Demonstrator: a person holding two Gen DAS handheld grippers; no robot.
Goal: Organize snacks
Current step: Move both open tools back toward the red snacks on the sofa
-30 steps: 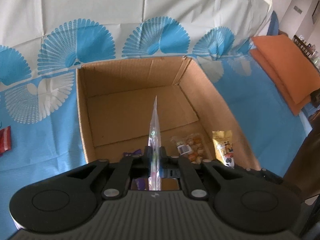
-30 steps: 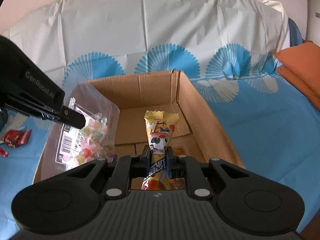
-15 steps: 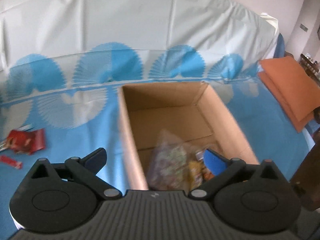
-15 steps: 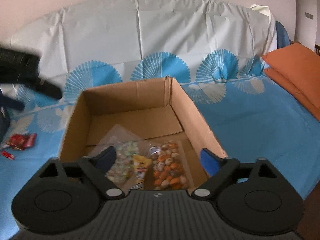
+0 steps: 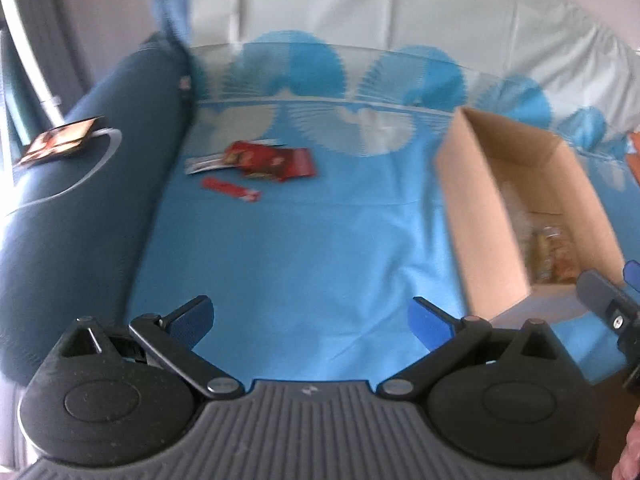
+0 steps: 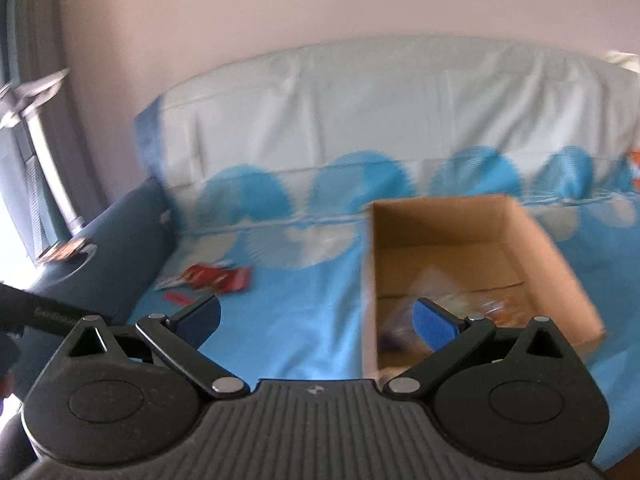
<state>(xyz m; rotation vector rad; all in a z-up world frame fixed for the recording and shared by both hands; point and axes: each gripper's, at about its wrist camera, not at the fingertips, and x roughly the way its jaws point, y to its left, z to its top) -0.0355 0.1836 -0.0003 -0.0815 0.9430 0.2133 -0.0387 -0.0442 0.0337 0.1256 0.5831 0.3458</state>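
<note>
Now the left tongs (image 5: 310,322) stand spread wide with nothing between them; the right tongs (image 6: 318,318) have just been opening and are empty too. Red snack packets (image 5: 272,162) lie flat on the blue sheet (image 5: 300,248), long axes running roughly left to right, near a dark cushion (image 5: 80,200). More blurred snacks lie inside the cardboard box (image 6: 472,248) to the right.

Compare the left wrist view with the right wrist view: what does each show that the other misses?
Left wrist only: the right gripper's fingers at the edge, and the left gripper, open and empty. Right wrist only: the right gripper, open and empty, and the box's blurred contents more fully. Both: the box, the red packets on the blue cover, and the dark armrest.
</note>
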